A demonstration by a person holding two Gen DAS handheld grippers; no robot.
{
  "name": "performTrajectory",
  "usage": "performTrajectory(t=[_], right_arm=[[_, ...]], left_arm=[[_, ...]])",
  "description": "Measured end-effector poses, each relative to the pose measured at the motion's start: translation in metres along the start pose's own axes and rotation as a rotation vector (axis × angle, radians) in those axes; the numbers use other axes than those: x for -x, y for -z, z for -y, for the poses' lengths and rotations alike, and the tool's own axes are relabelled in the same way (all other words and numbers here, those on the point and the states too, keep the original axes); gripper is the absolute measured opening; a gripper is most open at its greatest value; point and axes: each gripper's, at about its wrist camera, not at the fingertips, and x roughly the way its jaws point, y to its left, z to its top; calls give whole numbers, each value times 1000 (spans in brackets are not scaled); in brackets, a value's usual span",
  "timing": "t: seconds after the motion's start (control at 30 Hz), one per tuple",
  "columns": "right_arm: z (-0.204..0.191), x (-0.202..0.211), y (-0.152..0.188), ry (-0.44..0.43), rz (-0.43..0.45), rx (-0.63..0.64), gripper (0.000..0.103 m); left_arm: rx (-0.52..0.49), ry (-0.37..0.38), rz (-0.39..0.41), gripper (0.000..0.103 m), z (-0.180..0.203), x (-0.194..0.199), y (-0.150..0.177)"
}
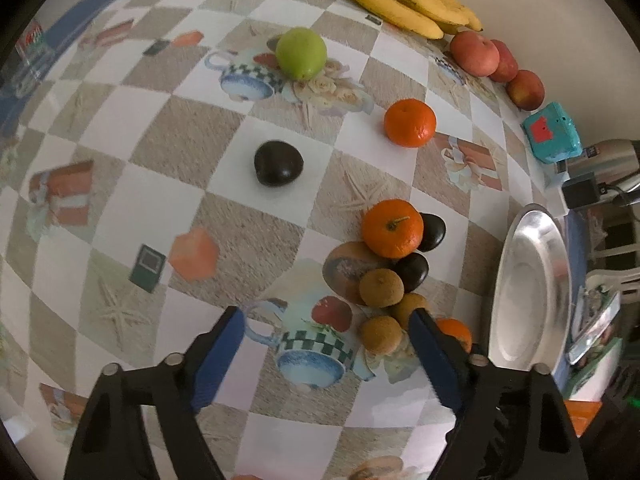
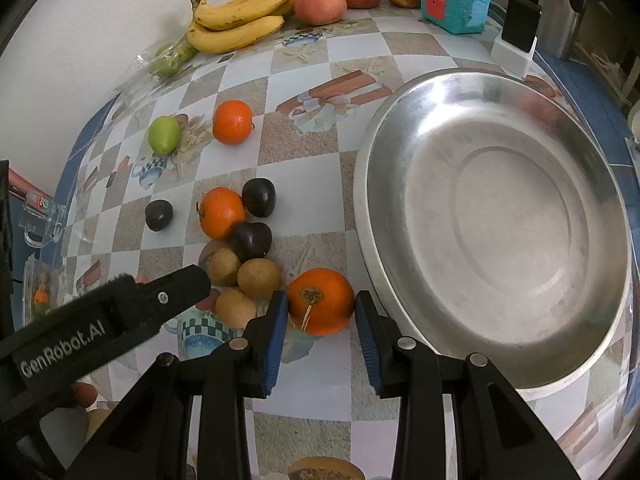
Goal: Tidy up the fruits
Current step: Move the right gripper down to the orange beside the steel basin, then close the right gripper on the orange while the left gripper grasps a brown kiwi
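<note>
Fruits lie scattered across the checkered picture-print worktop (image 2: pixel 320 168). Far left, the left hand-held gripper (image 1: pixel 326 334) hovers with blue pads spread wide, holding nothing. Moving right: one green round apple (image 2: pixel 164 135), three dark plums (image 2: pixel 159 215), four yellow bananas (image 2: pixel 236 16) with long axes running left-right along the wall. Now the right hand-held gripper (image 2: pixel 321 308), blue pads flanking an orange mandarin (image 2: pixel 320 301), navel facing the camera; contact unclear. Three brown round fruits (image 2: pixel 259 279) cluster beside it. Only the right wrist view shows the shiny steel bowl (image 2: pixel 600 184) fully.
</note>
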Motion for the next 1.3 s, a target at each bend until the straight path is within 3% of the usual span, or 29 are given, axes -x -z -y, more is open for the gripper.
performTrajectory(t=[0.3,0.53,0.7,1.3], right_arm=[[3,3,6,-7,-10,-1,36],[4,4,9,-5,-9,0,36],[4,4,9,-6,-9,-1,36],[4,8,9,-25,2,-1,35]], left_arm=[[-47,50,-49,52,14,-7,7],[-83,69,-62,41,22,-11,9],[-99,83,-73,27,27,-14,10],[-58,99,-12,24,11,6,7]])
